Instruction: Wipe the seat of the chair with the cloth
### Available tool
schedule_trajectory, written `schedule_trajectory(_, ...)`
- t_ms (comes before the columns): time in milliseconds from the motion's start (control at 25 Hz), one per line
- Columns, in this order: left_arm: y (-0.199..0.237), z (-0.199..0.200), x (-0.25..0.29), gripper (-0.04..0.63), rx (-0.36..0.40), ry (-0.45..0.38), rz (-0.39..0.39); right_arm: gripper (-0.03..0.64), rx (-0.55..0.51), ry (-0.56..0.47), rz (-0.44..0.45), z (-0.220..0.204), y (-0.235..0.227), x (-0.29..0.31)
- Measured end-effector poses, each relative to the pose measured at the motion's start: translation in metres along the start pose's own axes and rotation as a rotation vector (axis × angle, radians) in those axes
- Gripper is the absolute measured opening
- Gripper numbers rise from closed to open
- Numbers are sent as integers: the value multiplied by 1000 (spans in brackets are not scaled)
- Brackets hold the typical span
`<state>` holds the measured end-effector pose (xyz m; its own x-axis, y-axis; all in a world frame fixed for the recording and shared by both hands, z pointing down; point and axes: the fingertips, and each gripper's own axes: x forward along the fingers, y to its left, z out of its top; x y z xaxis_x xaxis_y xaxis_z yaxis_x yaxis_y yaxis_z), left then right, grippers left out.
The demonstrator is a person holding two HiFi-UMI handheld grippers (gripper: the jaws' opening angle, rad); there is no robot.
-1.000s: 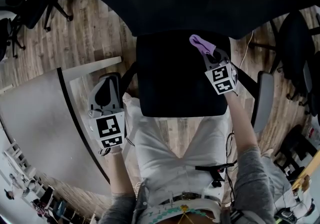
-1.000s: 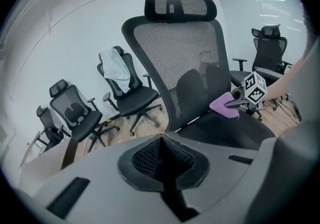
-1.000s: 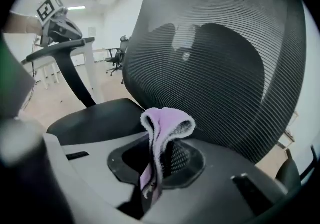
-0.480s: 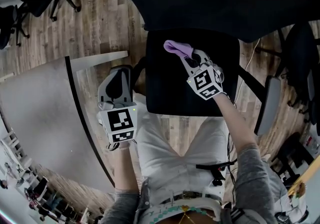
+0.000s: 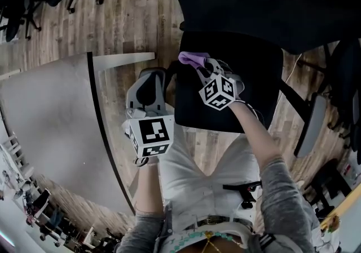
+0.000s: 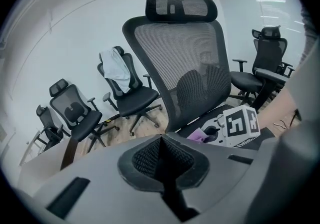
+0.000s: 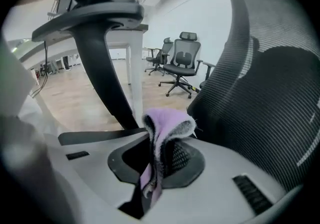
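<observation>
Wood-plank floor (image 5: 130, 15) carries one white desk (image 5: 51, 116) and one black chair (image 6: 185, 63), with its seat (image 5: 248, 88) at the centre of the head view. Grippers: two. The right gripper (image 5: 198, 65) is clamped on the one purple cloth (image 5: 190, 57) at the seat's far left corner. One fold stands above the jaws and the rest is pinched between them. Cloth-to-seat contact cannot be confirmed. The left gripper (image 5: 148, 80) is held just beside the seat's left edge, jaws closed together with nothing between them. The backrest (image 5: 242, 4) overhangs and hides the seat's rear. Four other chairs (image 6: 127, 93) show behind, one partly cut off.
</observation>
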<state>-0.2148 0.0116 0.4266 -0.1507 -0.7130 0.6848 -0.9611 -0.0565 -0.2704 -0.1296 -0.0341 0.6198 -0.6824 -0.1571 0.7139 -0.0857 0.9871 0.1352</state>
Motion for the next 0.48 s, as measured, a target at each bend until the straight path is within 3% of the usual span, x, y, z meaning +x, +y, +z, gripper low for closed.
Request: schedule_trajectory(480, 3, 0, 0, 8, -1, -1, -4, 48, -89, 193, 10, -33, 34, 61)
